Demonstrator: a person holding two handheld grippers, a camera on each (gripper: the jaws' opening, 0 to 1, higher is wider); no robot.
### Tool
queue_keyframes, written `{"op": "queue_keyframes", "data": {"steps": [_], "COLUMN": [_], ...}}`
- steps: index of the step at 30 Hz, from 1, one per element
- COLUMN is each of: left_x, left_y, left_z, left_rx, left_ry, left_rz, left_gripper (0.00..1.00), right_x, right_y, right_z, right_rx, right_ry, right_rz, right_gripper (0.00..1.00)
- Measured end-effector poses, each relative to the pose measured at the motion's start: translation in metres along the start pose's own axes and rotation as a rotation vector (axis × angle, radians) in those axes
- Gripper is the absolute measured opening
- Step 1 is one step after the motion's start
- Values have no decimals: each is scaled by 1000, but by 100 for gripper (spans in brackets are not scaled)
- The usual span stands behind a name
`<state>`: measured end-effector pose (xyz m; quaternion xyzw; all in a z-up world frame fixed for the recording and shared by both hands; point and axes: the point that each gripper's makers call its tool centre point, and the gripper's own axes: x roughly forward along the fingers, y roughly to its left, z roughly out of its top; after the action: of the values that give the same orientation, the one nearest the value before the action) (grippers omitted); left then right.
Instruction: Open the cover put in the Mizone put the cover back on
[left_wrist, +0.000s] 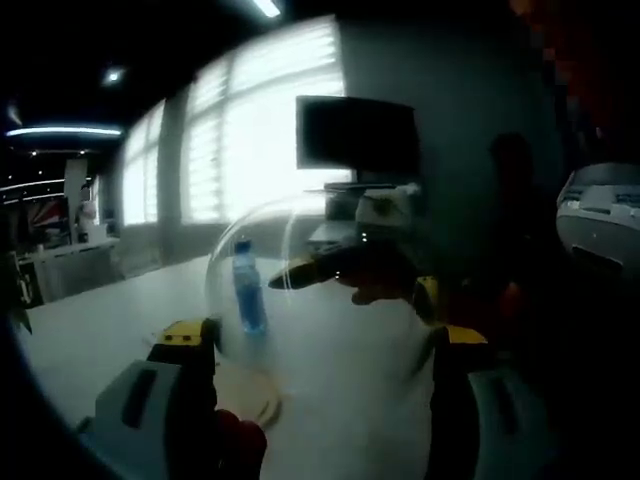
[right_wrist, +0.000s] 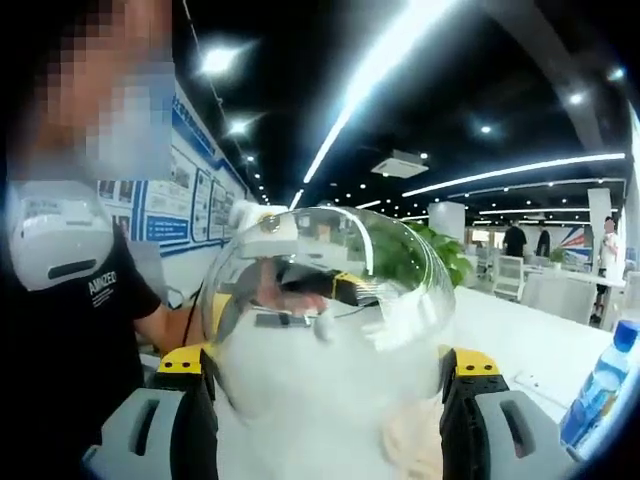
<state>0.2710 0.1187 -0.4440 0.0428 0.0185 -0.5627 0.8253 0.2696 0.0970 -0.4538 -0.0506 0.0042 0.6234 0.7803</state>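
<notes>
A clear dome cover (right_wrist: 330, 300) with a white knob (right_wrist: 265, 222) hangs tilted in the air, close in front of the right gripper view. My right gripper (right_wrist: 328, 365) has its jaws set wide, and the dome's walls fill the gap between them. In the left gripper view the cover (left_wrist: 300, 250) is farther off, with the right gripper (left_wrist: 345, 268) at it. The blue Mizone bottle (left_wrist: 248, 288) stands upright on the table, seen through the dome, and sits at the lower right in the right gripper view (right_wrist: 600, 385). My left gripper (left_wrist: 320, 345) is open and empty. A round wooden base (left_wrist: 255, 395) lies below.
The white table (left_wrist: 90, 330) stretches left toward bright windows. A dark monitor (left_wrist: 357, 135) stands at the back. A person in a black shirt (right_wrist: 70, 320) is close on the left of the right gripper view. Part of the wooden base (right_wrist: 410, 440) shows under the dome.
</notes>
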Motion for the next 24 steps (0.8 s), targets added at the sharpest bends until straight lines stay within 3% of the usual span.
{"op": "queue_keyframes", "data": {"steps": [11,24], "left_x": [-2,0], "left_y": [-11,-5], "left_z": [-3,-10], "left_rx": [-42,-103], "left_ry": [3,-35], "left_rz": [11,6], "left_gripper": [74,74], "right_x": [-3,-3], "right_y": [10,5], "right_z": [-2,-7], "right_rx": [42,116], "right_ry": [-9,-43], "right_rz": [14,11], "right_gripper": [86,87]}}
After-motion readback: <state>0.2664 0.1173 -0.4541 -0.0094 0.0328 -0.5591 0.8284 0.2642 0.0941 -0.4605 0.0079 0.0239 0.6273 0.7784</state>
